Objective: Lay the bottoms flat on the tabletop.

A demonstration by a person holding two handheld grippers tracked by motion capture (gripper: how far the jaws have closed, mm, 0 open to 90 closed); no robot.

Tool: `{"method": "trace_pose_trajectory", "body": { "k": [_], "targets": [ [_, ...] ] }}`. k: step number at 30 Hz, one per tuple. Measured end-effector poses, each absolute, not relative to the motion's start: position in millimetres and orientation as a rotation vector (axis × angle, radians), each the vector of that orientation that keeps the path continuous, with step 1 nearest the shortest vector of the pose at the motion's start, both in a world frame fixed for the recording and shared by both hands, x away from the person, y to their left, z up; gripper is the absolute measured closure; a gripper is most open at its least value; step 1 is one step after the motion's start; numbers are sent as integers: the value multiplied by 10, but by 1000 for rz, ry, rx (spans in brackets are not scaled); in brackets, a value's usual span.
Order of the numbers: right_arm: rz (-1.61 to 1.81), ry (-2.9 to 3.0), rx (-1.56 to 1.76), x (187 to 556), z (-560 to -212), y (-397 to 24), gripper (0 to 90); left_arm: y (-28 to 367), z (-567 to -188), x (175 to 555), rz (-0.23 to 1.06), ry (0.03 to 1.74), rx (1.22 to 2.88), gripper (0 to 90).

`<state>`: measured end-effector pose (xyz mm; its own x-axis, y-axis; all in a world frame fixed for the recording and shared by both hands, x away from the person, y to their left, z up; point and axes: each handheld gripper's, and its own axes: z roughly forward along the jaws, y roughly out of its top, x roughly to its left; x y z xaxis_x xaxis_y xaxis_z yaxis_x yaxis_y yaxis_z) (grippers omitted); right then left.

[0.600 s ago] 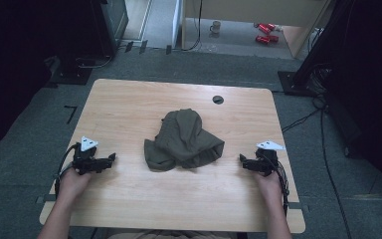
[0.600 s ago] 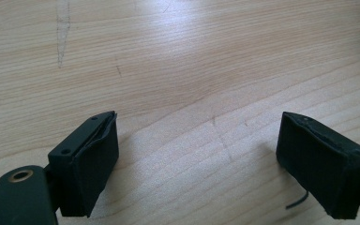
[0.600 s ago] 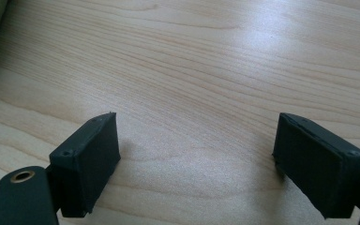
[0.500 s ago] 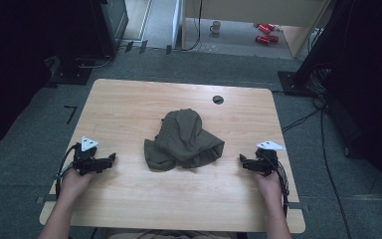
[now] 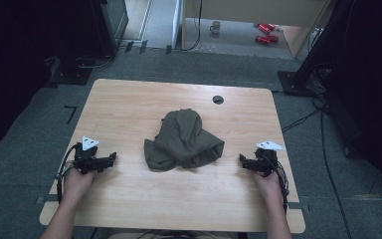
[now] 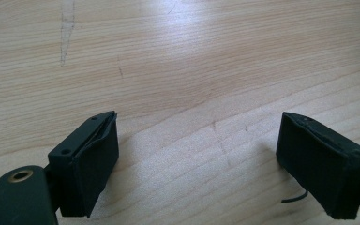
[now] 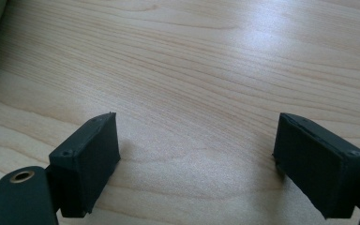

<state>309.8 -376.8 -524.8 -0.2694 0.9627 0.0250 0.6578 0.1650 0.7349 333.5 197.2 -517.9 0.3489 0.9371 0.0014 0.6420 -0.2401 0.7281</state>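
A crumpled olive-green cloth [image 5: 183, 140] lies in a heap at the middle of the wooden tabletop [image 5: 129, 104], untouched, as a person rests a hand-held gripper on either side of it. Nothing has shifted since half a second ago: the cloth keeps the same folds, and both hands sit where they were, near the front edge. The left gripper [image 5: 110, 158] lies at the near left, its tips turned toward the cloth but well apart from it; the left gripper view shows its black fingers [image 6: 91, 166] spread wide over bare wood, holding nothing. The right gripper [image 5: 241, 160] mirrors it at the near right, its fingers [image 7: 88, 161] equally wide and empty, with a sliver of the cloth at the far left edge of its own view. The stillness suggests that work on the cloth has not yet begun, and that a reach inward from both sides comes first
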Motion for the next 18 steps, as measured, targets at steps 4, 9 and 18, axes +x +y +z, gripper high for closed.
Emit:
{"method": "trace_pose_trajectory", "body": {
  "k": [4,9,18],
  "targets": [
    [895,1990,1538,3096,-5248,-3751,138,1971,-5179,3335,595,1373,1977,134],
    [894,1990,1540,3099,-5248,-3747,131,1953,-5179,3333,602,1384,1973,131],
    [899,1981,1541,3087,-5246,-3719,169,1932,-5180,3321,608,1400,1963,130]
  ]
}}
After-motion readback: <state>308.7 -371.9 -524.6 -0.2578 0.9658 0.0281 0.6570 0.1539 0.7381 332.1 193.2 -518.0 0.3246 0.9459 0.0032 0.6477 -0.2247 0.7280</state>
